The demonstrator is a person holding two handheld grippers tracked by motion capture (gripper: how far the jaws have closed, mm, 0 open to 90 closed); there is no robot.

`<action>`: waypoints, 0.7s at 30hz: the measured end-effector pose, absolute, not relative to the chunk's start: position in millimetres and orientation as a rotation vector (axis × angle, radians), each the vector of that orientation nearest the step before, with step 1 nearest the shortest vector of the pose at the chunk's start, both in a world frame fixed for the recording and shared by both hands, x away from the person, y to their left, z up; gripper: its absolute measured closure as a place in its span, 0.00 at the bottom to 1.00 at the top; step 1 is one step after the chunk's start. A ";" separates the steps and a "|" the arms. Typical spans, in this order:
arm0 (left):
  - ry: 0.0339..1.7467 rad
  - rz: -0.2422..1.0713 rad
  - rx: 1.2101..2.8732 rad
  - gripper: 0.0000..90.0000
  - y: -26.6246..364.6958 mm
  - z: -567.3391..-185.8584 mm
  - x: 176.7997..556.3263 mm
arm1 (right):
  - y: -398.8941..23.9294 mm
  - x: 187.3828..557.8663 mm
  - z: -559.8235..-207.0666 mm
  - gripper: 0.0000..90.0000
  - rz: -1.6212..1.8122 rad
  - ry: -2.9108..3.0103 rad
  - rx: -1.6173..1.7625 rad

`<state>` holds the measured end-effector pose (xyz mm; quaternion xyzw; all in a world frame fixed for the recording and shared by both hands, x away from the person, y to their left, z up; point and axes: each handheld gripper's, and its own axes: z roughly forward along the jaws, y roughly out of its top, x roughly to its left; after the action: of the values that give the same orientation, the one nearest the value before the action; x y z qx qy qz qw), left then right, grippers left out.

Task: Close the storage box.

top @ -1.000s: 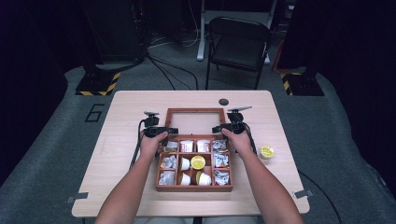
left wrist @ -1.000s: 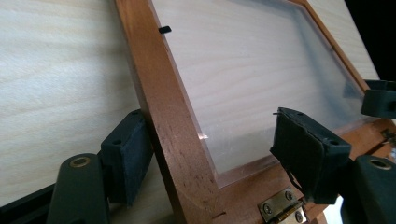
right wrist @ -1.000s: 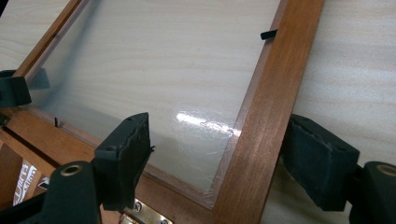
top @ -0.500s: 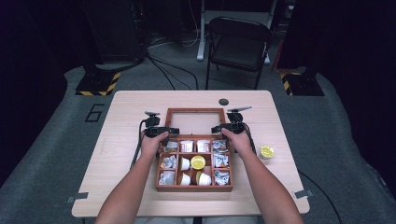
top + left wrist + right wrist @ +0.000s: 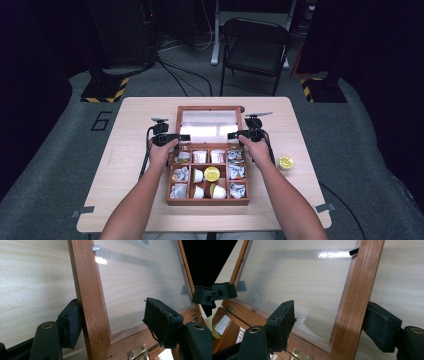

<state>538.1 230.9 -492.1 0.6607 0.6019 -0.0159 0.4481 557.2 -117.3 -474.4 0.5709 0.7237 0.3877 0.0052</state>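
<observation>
A wooden box with several compartments of sachets and small cups sits at mid-table. Its clear-paned lid lies open behind it. My left gripper straddles the lid's left frame rail. The outer pad touches the wood and the other pad stands off over the pane; these jaws have just been closing. My right gripper straddles the right rail the same way, with one pad against the wood and the inner pad apart from it, its jaws also just closing.
A yellow-lidded cup stands on the table to the right of the box. Brass hinges join lid and box. A black folding chair stands beyond the table's far edge.
</observation>
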 end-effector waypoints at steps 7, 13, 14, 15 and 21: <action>1.464 -0.017 1.639 0.37 232.1 -486.1 535.8 | -115.4 554.4 -464.8 0.32 1.192 2.274 1.730; 1.438 0.003 1.641 0.37 233.5 -478.1 531.1 | -112.6 548.4 -454.6 0.32 1.188 2.264 1.705; 1.433 0.003 1.641 0.37 233.8 -477.1 530.5 | -112.9 547.2 -453.1 0.32 1.196 2.264 1.700; 1.422 0.008 1.644 0.37 234.6 -475.6 529.5 | -113.0 546.4 -451.9 0.32 1.203 2.265 1.699; 1.397 0.034 1.662 0.37 235.1 -468.0 524.4 | -115.3 538.7 -443.9 0.32 1.258 2.253 1.654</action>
<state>524.4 235.1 -468.0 0.6771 0.5690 0.0137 0.4664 538.7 -115.3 -443.9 0.5393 0.7344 0.4103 0.0383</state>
